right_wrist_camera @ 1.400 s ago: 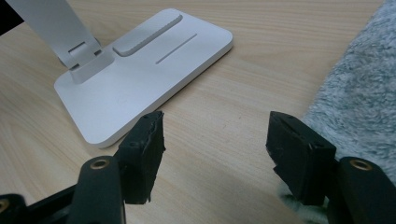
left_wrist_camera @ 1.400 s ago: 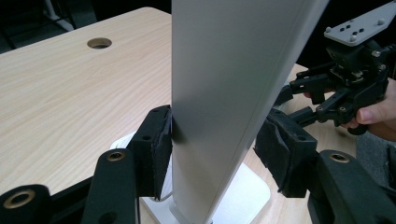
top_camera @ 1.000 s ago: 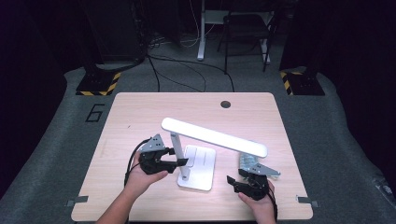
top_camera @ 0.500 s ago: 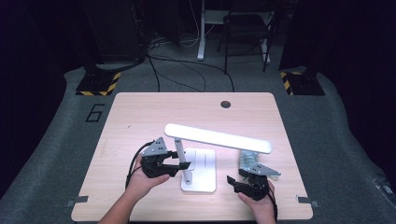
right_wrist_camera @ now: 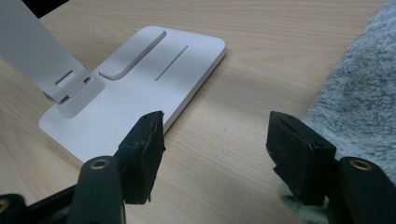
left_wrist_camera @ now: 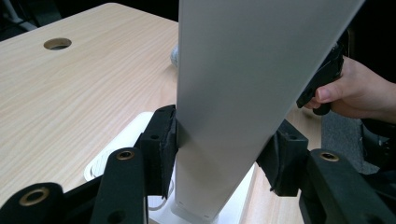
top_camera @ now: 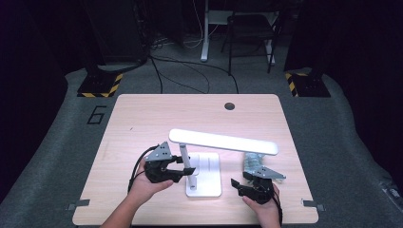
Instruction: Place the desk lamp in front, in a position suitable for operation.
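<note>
A white desk lamp stands on the table: flat base (top_camera: 209, 166), slim upright arm (top_camera: 184, 156) and a long head bar (top_camera: 223, 141) reaching to the right. My left gripper (top_camera: 182, 169) comes at the arm from the left. Its jaws have just been closing and now press on both edges of the lamp arm (left_wrist_camera: 224, 93), which stands between the left gripper's (left_wrist_camera: 224, 154) pads. My right gripper (top_camera: 237, 186) rests on the table right of the base, open, with bare wood between the right gripper's (right_wrist_camera: 217, 144) jaws. The base's (right_wrist_camera: 140, 79) corner lies by its left jaw.
A grey fluffy cloth (top_camera: 252, 164) lies just behind my right gripper, and the cloth (right_wrist_camera: 364, 93) touches its right jaw. A round cable hole (top_camera: 229, 106) sits near the table's far edge. The person's right hand (left_wrist_camera: 355, 91) shows past the lamp arm.
The left gripper has shifted right and closed on the lamp arm. The head bar has moved slightly right and lies more level. The right gripper has stayed put.
</note>
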Demonstrator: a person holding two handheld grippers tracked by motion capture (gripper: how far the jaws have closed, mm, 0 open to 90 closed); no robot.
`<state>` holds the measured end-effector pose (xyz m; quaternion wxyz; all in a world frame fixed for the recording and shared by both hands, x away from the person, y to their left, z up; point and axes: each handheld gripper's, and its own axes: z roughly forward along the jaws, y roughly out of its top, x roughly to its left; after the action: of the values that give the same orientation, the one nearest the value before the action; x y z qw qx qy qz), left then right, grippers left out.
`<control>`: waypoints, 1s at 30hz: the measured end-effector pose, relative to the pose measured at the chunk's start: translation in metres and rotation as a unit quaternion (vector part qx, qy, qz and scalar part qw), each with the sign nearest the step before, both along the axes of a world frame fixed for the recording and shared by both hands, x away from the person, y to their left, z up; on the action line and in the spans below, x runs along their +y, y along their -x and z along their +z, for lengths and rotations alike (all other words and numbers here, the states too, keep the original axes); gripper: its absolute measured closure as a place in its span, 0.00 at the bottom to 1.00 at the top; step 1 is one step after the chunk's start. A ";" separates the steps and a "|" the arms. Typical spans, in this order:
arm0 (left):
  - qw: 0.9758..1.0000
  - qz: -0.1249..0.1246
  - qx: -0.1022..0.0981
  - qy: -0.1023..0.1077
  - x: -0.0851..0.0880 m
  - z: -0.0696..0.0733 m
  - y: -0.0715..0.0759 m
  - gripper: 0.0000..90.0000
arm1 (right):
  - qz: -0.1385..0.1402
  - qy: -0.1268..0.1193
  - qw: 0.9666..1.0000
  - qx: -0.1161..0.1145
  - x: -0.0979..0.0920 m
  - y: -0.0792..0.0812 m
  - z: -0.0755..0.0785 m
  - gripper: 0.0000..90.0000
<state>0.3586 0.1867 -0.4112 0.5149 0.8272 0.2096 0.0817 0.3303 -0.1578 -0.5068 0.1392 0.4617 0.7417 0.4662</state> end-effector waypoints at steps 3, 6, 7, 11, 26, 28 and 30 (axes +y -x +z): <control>1.000 0.000 -0.006 -0.004 0.000 0.000 0.002 0.59 | -0.002 -0.004 1.000 -0.004 0.000 0.000 -0.001 0.41; 1.000 0.007 -0.015 -0.008 -0.002 0.000 0.003 0.59 | 0.002 0.002 1.000 -0.002 0.000 -0.001 0.000 0.41; 1.000 0.009 -0.016 -0.008 -0.002 0.000 0.003 0.60 | 0.002 0.002 1.000 -0.002 0.000 -0.001 -0.001 0.41; 1.000 0.018 -0.019 -0.010 -0.003 0.000 0.003 0.60 | 0.001 0.001 1.000 0.000 0.000 0.000 0.000 0.41; 0.997 0.075 -0.022 -0.010 -0.003 0.001 -0.003 0.61 | 0.000 -0.002 1.000 0.004 -0.001 -0.001 0.000 0.41; 0.997 0.076 -0.018 -0.012 -0.001 0.001 -0.001 0.61 | 0.001 -0.001 1.000 0.004 -0.001 -0.001 0.000 0.41; 0.997 0.075 -0.023 -0.015 0.001 0.001 0.001 0.61 | 0.000 -0.002 1.000 0.004 -0.001 -0.001 0.000 0.41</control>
<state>0.3574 0.1878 -0.4100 0.4999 0.8146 0.2579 0.1415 0.3310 -0.1587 -0.5073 0.1353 0.4635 0.7415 0.4659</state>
